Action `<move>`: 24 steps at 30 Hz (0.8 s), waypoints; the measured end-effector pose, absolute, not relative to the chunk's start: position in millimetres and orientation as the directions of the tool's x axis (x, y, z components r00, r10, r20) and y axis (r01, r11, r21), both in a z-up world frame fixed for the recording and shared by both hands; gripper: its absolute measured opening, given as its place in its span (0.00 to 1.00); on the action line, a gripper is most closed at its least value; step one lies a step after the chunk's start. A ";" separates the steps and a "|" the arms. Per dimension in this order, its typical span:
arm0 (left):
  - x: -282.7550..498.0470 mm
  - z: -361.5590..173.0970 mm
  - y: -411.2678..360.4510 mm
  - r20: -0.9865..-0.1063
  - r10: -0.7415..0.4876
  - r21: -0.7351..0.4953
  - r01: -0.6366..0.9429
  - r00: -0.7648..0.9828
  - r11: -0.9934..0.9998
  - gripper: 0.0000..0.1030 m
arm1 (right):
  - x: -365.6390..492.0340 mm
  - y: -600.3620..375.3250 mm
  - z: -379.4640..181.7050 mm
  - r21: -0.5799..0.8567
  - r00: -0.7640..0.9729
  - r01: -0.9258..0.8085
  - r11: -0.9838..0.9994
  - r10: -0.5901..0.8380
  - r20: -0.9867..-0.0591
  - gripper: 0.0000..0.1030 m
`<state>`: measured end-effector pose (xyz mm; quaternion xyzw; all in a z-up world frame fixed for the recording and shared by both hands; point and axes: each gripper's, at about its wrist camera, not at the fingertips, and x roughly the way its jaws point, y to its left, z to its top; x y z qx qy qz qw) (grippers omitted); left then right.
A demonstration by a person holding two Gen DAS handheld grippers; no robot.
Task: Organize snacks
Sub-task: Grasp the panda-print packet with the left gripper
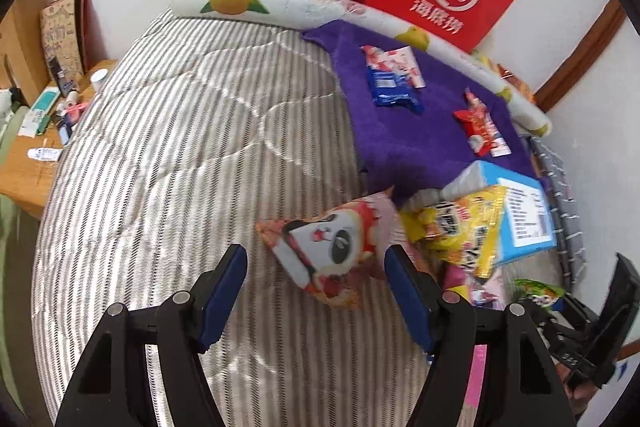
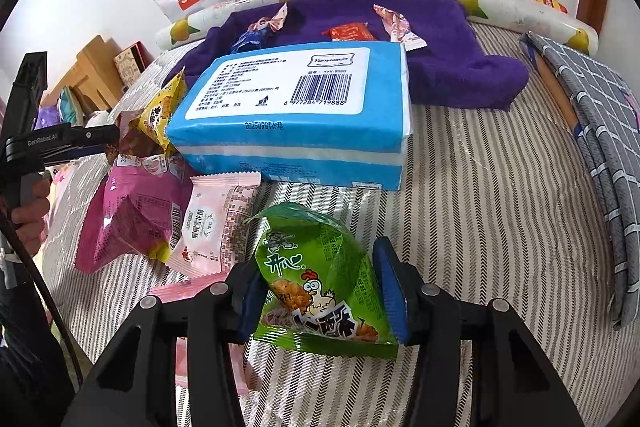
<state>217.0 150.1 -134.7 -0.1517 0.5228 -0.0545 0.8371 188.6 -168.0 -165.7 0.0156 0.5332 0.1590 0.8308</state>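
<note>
in the left wrist view, a wooden table (image 1: 24, 163) with small clutter is seen at the far left edge, beside a striped quilt (image 1: 160, 167). at lower centre the left gripper (image 1: 314, 277) is held released, its blue pads on either side of a panda snack packet (image 1: 332, 251) without pressing it. right of it lie a yellow snack bag (image 1: 464, 227) and a blue tissue pack (image 1: 520, 219); small candies (image 1: 394, 79) rest on a purple towel (image 1: 400, 131) in the upper right.

in the right wrist view, pink snack packets (image 2: 136, 219) are piled at the left. at lower centre a green chicken snack bag (image 2: 320, 283) is grasped by the right gripper (image 2: 320, 297), both pads against its sides. a grey checked cloth (image 2: 600, 131) lies at the right edge.
</note>
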 end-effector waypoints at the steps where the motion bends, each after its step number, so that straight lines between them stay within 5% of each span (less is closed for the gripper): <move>1: 217.4 -133.0 148.6 -0.854 -0.262 -0.322 -0.061 0.450 0.945 0.67 | 188.6 -167.8 -165.9 0.197 0.381 -0.248 0.948 0.283 -0.880 0.48; 24: 230.1 -146.3 121.4 -0.917 -0.119 -0.140 -0.026 0.382 0.990 0.69 | 184.8 -182.8 -167.1 0.230 0.392 -0.242 0.943 0.312 -0.866 0.48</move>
